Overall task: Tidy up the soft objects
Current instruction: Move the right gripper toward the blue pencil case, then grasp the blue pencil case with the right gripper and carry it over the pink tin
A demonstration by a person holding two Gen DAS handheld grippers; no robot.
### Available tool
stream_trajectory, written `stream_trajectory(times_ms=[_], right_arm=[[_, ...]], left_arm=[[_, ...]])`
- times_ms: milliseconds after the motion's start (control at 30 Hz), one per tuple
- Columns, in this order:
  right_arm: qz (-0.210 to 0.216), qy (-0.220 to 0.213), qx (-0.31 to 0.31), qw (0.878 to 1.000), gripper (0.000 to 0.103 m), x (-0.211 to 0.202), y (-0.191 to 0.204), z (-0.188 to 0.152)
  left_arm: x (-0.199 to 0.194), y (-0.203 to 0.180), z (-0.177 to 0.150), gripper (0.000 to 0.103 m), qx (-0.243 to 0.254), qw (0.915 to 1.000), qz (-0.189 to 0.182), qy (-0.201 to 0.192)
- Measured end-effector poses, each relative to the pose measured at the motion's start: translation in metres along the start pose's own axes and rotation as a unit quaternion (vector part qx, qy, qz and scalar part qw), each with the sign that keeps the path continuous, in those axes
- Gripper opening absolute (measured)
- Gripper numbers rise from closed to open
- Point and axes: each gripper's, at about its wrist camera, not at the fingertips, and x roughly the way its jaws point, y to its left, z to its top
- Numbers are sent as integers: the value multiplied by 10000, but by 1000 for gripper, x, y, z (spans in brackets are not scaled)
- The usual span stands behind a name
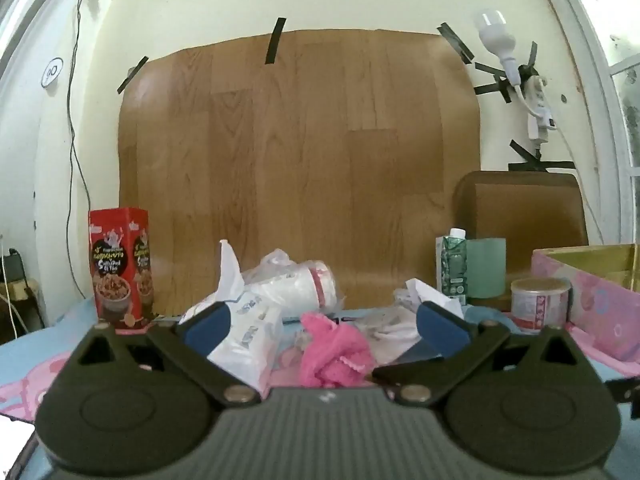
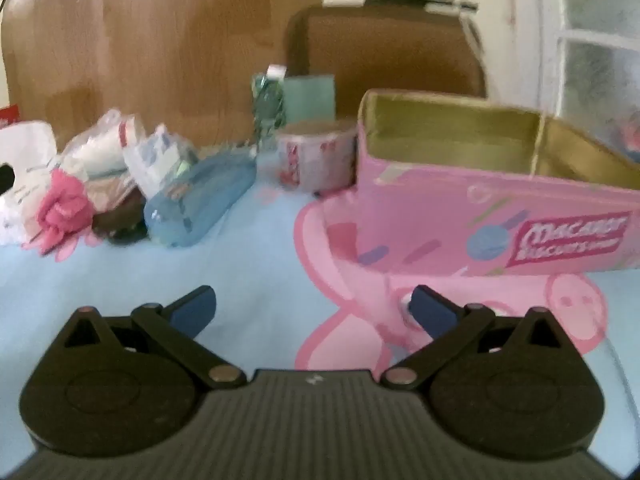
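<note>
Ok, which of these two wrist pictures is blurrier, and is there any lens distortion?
The right wrist view is blurrier: the pink box lettering and the clutter smear. The left wrist view is sharper; the red snack box print shows clearly. Both are fisheye, with wall and window edges bowing at the borders.

Ahead of me a wood-grain sheet (image 1: 300, 168) is taped to the cream wall (image 1: 192, 4); a white bulb (image 1: 494, 30) juts out at its right, beside a frosted window (image 2: 596, 32).

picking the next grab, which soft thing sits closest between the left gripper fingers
The pink cloth. It lies right between the open fingers of the left gripper, while the white tissue pack sits by the left finger and the plastic bag lies farther back.
</note>
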Motion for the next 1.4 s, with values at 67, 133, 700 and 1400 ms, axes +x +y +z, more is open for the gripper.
stream_trajectory(times_ms=[67,133,700,1400], right_arm=[[-13,-293,-105,9995,103,-9,4,-2],[8,-479,-309,9984,103,-14,11,-4],[594,-1125,-650,9897,54,3,51,18],[1320,-535,-771,9868,46,24,56,24]], left_arm=[[0,0,0,103,-12,10000,2,7],[1,0,-1,103,-25,10000,7,26],[7,11,-2,103,-439,9983,60,386],[23,31,-2,103,-1050,9903,-18,913]])
